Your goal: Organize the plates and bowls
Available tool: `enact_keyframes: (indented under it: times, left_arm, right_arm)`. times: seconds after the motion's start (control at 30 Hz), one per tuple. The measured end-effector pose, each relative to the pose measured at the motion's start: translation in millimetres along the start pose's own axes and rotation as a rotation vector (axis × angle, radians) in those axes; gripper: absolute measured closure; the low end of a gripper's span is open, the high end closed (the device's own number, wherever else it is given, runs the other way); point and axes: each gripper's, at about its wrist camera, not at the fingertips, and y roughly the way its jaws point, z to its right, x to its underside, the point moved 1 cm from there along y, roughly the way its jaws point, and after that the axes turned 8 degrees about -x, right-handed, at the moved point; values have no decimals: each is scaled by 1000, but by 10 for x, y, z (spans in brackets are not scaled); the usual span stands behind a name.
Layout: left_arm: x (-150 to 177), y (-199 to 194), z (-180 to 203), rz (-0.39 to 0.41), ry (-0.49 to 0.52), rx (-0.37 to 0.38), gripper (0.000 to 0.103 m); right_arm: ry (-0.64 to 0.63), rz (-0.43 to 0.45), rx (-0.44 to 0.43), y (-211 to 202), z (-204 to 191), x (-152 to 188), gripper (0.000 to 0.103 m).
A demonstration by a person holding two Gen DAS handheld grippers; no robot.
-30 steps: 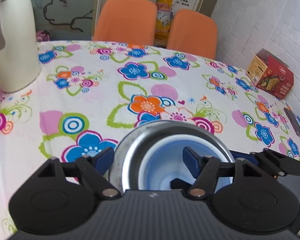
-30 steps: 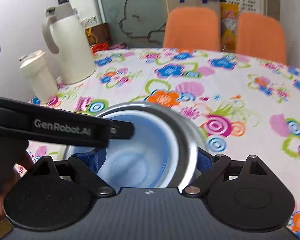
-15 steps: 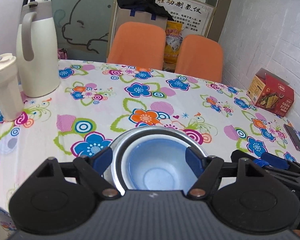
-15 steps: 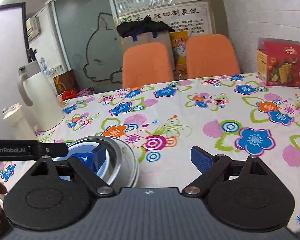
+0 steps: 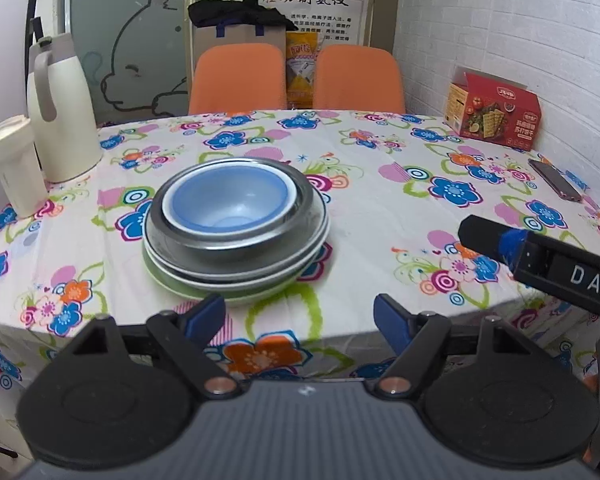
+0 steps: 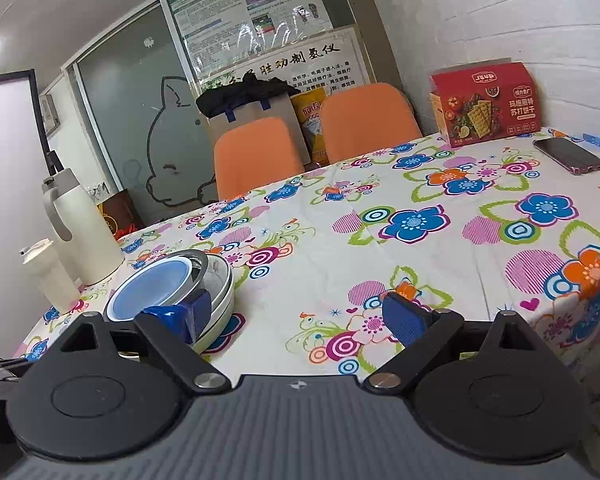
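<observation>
Both grippers are spread wide with nothing between their blue pads. Just ahead of the left gripper [image 5: 299,320], slightly to its left, sits the stack of dishes [image 5: 236,240] on the flowered tablecloth [image 5: 400,200]: a blue bowl [image 5: 226,202] with a white rim nests inside a steel bowl [image 5: 236,236], which rests on a pale plate [image 5: 260,280] over a green plate [image 5: 220,298]. From the right gripper [image 6: 300,316] the same stack lies forward and to the left, partly behind its left pad [image 6: 188,316]. To the left gripper's right, the other tool's black body [image 5: 540,256] shows the letters "DAS". Farther left of the stack stand a cream tumbler [image 5: 14,168] and a cream jug [image 5: 62,112]. Far ahead on the right is a red cracker box [image 5: 494,114] with Chinese writing, and nearer a phone [image 5: 554,180]. Beyond the table are two orange chairs [image 5: 236,80] and a wall poster [image 5: 280,4] in Chinese characters.
</observation>
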Motion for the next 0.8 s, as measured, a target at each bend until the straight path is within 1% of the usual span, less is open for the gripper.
enact_keyframes:
  times: [0.17, 0.3, 0.4, 0.53, 0.6, 0.7, 0.8]
  left_arm:
    - [202, -212, 93, 24, 20, -25, 26]
    - [347, -400, 78, 50, 23, -41, 26]
    - [454, -537, 36, 76, 11, -45, 26]
    - [517, -580, -11, 83, 0, -40, 26]
    - [511, -577, -30, 88, -6, -47, 26]
    - [518, -598, -51, 95, -16, -48, 26]
    - [532, -627, -40, 105, -6, -53, 26]
  right_arm:
    - [17, 21, 36, -261, 28, 125, 23]
    - [29, 36, 34, -465, -8, 224, 23]
    - [3, 40, 25, -572, -79, 280, 23]
    - [-9, 54, 18, -625, -137, 315, 22]
    - [-33, 66, 25, -659, -181, 315, 22]
    - [-103, 77, 46, -716, -279, 349, 22]
    - [-148, 81, 54, -750, -327, 420, 22]
